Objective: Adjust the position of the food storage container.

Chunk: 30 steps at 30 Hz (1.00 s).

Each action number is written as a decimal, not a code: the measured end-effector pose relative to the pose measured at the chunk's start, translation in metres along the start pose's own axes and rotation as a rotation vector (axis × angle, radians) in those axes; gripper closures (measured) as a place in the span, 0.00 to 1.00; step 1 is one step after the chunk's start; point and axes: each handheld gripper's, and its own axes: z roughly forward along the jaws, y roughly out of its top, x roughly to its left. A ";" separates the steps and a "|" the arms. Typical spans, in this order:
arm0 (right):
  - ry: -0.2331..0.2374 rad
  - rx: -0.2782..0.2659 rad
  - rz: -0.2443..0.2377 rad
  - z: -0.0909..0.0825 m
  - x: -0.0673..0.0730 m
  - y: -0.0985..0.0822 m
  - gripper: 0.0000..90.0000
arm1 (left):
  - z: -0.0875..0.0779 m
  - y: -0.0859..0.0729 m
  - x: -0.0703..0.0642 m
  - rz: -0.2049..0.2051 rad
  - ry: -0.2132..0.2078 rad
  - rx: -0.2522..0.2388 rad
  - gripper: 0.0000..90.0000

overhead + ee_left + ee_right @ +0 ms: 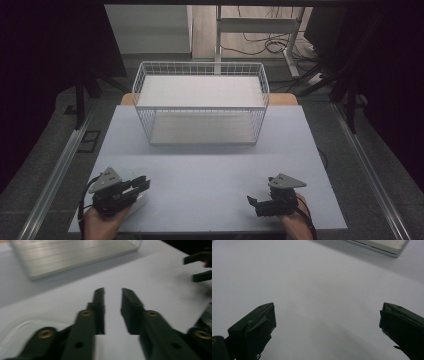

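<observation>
Left claw (144, 183), high view: near-left of the tabletop (210, 170), over a clear plastic piece (140, 202). Right claw (253, 202) near right, wire basket (200, 75) ahead. Left gripper view: jaws narrowed to an empty slit, piece (22, 327) lower left; best to spread, re-aim and pinch its rim. Right gripper view: jaws spread wide, empty.

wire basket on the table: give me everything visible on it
The wire basket is a white, rectangular, open-topped grid of thin wire with a thicker rim, standing upright at the far middle of the pale table. It slightly overhangs the table's far edge. Its floor looks like a flat pale panel, and nothing shows inside. Neither gripper touches it; both sit at the near edge, well apart from it.
</observation>
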 end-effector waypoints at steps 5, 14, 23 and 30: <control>-0.008 0.008 -0.004 0.000 0.000 0.000 0.01 | -0.023 -0.014 0.022 -0.071 0.060 -0.011 1.00; -0.014 0.009 -0.001 0.000 -0.001 0.000 0.01 | -0.054 -0.041 0.047 -0.155 0.228 0.017 1.00; -0.023 0.013 -0.006 0.000 0.000 0.000 0.01 | -0.072 -0.063 0.059 -0.248 0.289 0.095 1.00; -0.024 0.020 -0.008 0.001 0.000 0.000 0.01 | -0.055 -0.056 0.048 -0.225 0.249 0.134 1.00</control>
